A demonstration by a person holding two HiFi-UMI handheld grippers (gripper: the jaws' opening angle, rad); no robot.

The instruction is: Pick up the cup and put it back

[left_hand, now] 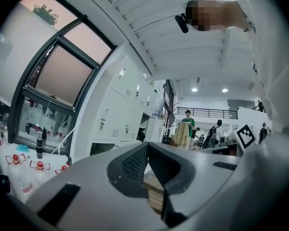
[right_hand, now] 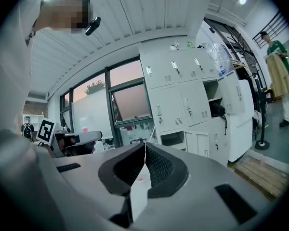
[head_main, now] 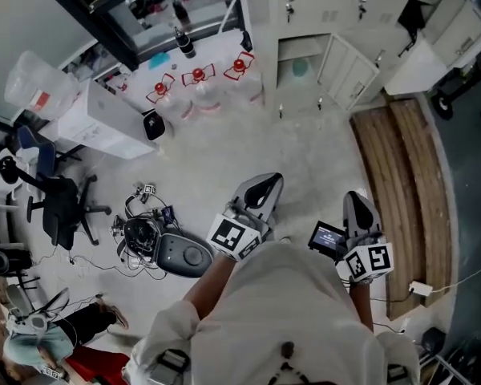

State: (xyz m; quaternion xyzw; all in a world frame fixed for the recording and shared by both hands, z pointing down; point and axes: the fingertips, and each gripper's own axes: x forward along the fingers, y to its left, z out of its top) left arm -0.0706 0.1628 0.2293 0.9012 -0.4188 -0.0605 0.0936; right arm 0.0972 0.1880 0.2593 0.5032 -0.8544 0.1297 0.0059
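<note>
No cup shows plainly. A pale green round thing (head_main: 301,66) sits in an open low locker compartment (head_main: 298,48); I cannot tell whether it is the cup. My left gripper (head_main: 264,184) is held out level in front of the body, jaws shut with nothing between them. My right gripper (head_main: 359,204) is beside it, also shut and empty. In the left gripper view the left gripper's (left_hand: 147,146) tips meet, with white lockers (left_hand: 120,109) beyond them. The right gripper view shows the right gripper's (right_hand: 145,146) tips touching, and the open compartment (right_hand: 173,138) lies ahead.
Large water bottles with red handles (head_main: 199,75) stand on the floor left of the lockers. A wooden pallet (head_main: 405,175) lies to the right. A black office chair (head_main: 60,203), a grey device with cables (head_main: 180,253) and white boxes (head_main: 104,123) are at the left. A person (head_main: 56,335) crouches at the lower left.
</note>
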